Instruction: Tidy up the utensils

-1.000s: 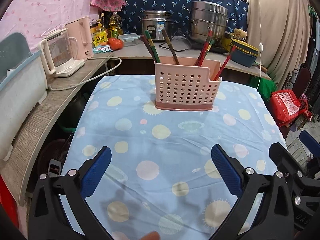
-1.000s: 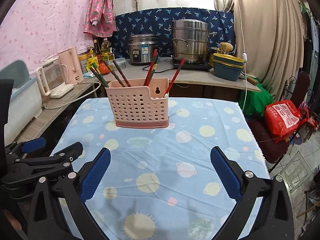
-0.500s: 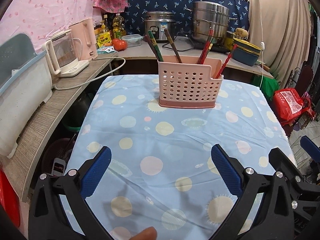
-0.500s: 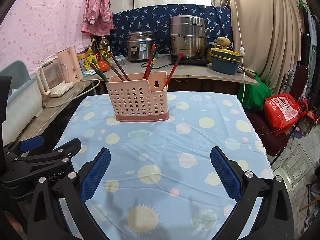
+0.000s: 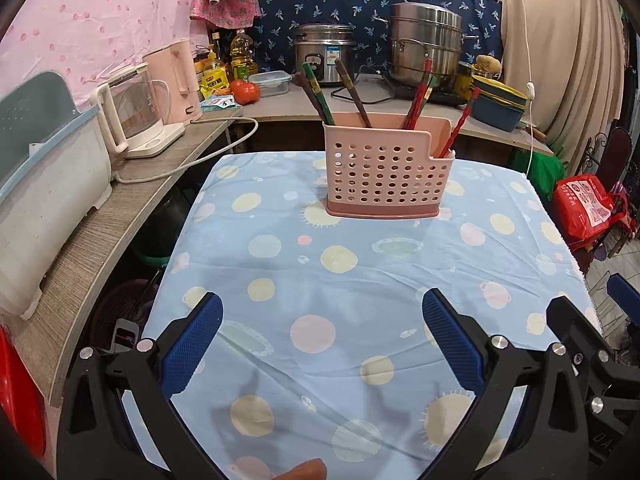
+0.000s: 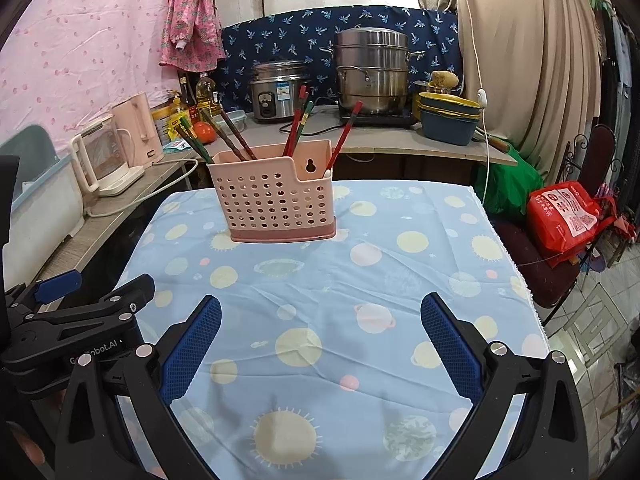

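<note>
A pink perforated utensil basket [image 5: 384, 170] stands at the far middle of the table, also in the right wrist view [image 6: 276, 200]. Several chopsticks stand in it: dark and green ones [image 5: 320, 96] on its left, red ones [image 5: 418, 94] on its right; the right wrist view shows them too [image 6: 296, 120]. My left gripper [image 5: 322, 336] is open and empty, near the table's front edge, well short of the basket. My right gripper [image 6: 320, 336] is open and empty beside it, to the right.
The table wears a blue cloth with pastel dots [image 5: 340, 280]. A shelf on the left holds a white bin [image 5: 44, 200] and kettles [image 5: 132, 116]. Behind, a counter carries a rice cooker [image 5: 324, 52] and steel pot [image 5: 426, 44]. A red bag [image 6: 568, 216] sits on a chair to the right.
Both grippers have drawn back and slightly up from the basket, so it looks smaller and farther. Both stay open and empty. The basket and chopsticks have not moved.
</note>
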Motion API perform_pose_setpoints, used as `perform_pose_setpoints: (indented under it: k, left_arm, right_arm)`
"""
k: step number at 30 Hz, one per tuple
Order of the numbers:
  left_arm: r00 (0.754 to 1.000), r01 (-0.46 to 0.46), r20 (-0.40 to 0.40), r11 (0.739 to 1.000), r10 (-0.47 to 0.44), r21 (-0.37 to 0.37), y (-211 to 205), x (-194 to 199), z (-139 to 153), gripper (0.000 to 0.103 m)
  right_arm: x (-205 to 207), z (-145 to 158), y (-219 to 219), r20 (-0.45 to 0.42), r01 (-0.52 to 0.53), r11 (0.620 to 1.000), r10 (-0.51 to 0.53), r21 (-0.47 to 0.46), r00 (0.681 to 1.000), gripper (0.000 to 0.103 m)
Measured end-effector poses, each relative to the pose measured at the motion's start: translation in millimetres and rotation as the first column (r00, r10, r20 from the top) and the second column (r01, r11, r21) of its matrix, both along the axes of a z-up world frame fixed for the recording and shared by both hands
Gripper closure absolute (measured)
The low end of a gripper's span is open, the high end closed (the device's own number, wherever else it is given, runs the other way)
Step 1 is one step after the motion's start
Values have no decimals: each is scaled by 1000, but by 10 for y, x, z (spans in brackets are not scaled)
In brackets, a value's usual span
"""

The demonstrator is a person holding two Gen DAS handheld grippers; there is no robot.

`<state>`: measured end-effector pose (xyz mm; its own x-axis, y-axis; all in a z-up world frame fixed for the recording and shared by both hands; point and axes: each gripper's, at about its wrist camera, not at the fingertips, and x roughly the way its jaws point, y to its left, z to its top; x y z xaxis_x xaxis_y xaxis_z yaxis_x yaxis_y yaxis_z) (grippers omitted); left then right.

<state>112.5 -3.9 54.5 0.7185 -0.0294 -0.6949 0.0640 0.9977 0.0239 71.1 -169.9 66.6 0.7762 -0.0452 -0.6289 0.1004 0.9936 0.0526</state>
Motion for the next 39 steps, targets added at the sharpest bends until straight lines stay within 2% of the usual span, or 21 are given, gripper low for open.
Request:
perform_pose_setpoints:
  k: [39]
  left_arm:
    - [1000,1,-8,1000,-1,24,-21,16,-52,7]
  right_arm:
    - [30,-58,36,-13,-5,1000,5,0,1000,7]
